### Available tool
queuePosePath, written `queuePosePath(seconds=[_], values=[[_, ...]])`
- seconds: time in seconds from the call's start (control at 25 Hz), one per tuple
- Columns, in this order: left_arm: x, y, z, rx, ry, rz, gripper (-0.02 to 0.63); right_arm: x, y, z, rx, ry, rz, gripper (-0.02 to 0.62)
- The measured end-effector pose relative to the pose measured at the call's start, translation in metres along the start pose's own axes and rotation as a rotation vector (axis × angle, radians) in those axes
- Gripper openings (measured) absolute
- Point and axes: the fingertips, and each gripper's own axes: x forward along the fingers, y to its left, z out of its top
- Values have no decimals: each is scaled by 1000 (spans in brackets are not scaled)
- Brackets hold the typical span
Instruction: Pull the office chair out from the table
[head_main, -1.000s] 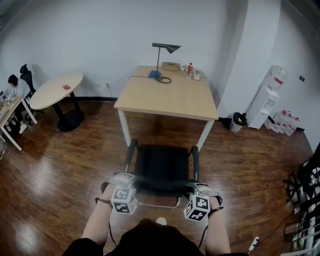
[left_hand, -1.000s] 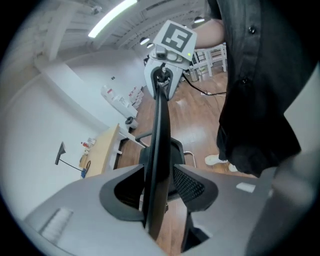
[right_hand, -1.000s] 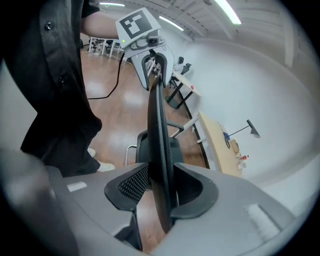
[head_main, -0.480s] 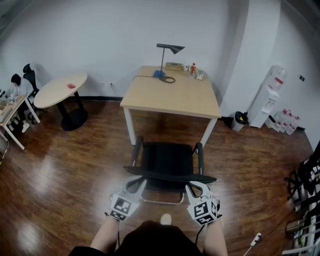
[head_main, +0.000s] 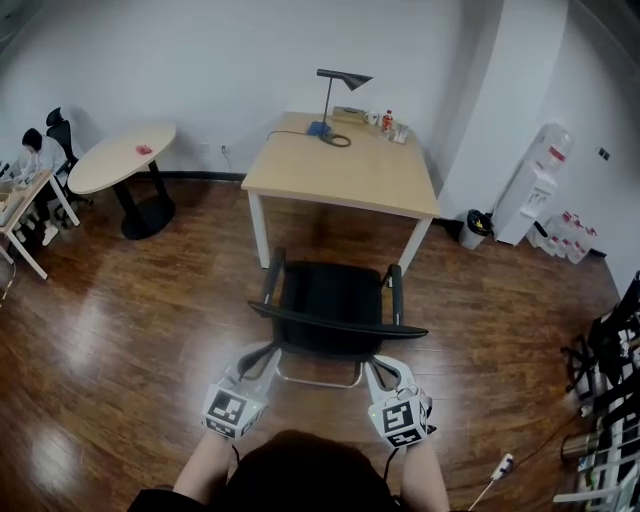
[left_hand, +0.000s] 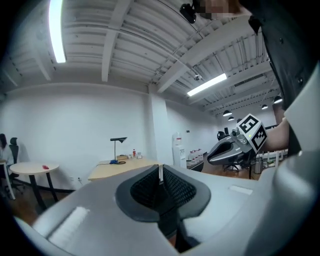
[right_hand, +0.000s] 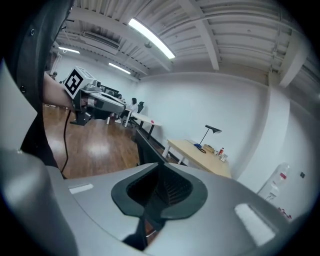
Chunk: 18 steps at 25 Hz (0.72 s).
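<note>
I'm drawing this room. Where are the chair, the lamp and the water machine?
chair (head_main: 330, 290): head view, seat.
lamp (head_main: 346, 78): head view, shade.
water machine (head_main: 529, 205): head view, body.

no words, numbers or brand names can be read anywhere. the left marker cube (head_main: 228, 412) and the right marker cube (head_main: 398, 420) carry only black-and-white square patterns. the red label on the water dispenser (head_main: 545, 170) and the one on the small bottle (head_main: 387, 120) on the tabletop (head_main: 345, 175) are too small to read.
</note>
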Motion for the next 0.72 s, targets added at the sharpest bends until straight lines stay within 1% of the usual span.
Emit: queuePosePath(seconds=[0.12, 0.24, 0.32, 0.4, 0.48, 0.6, 0.72], values=[[-12, -4, 8, 1, -21, 62, 25, -16, -9, 15, 48, -77, -48, 35], [-23, -20, 17, -29, -55, 106, 17, -43, -18, 19, 166, -159, -66, 31], [-30, -32, 12, -28, -46, 116, 17, -63, -20, 14, 230, -183, -67, 31], [-37, -45, 9, -33, -31, 127, 17, -83, -18, 7, 263, -195, -56, 31], [-45, -62, 17, -43, -50, 132, 17, -103, -17, -2, 294, -219, -42, 31], [-59, -86, 22, -19, -85, 139, 17, -125, -17, -18, 329, -261, -66, 25], [-75, -101, 14, -3, -78, 171, 17, -141, -10, -28, 338, -283, -81, 20]])
